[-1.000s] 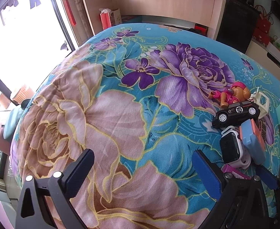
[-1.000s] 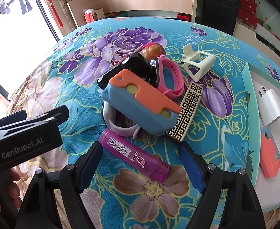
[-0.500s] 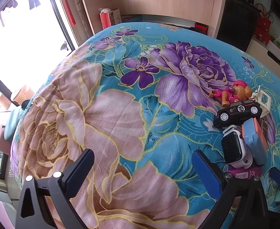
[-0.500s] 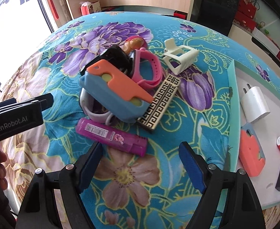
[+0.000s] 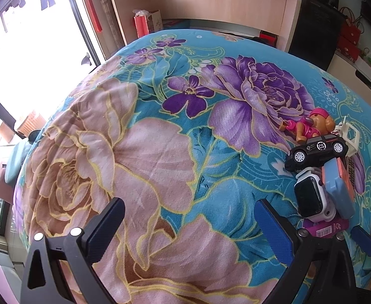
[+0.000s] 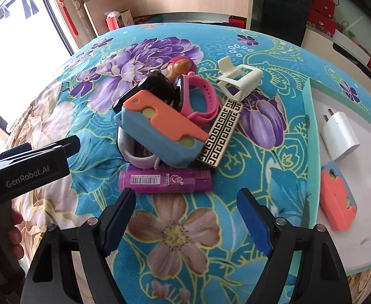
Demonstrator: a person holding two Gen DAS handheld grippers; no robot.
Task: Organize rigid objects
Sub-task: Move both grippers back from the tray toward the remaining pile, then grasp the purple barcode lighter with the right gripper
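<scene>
While both our claws gape empty, the right claw (image 6: 185,215) nearing the purple lighter (image 6: 165,182) beside the bed's toy pile (image 6: 160,131), we might nudge it under the pile

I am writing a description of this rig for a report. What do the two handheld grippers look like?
Both the left gripper and the right gripper have matte black plastic frames with angular arms, silver round rivets at the joints, and flat dark blue fingers. Seen from the right wrist view, the left gripper's black body carries white "GenRobot.AI" lettering. No cables or sleeves are visible.
</scene>
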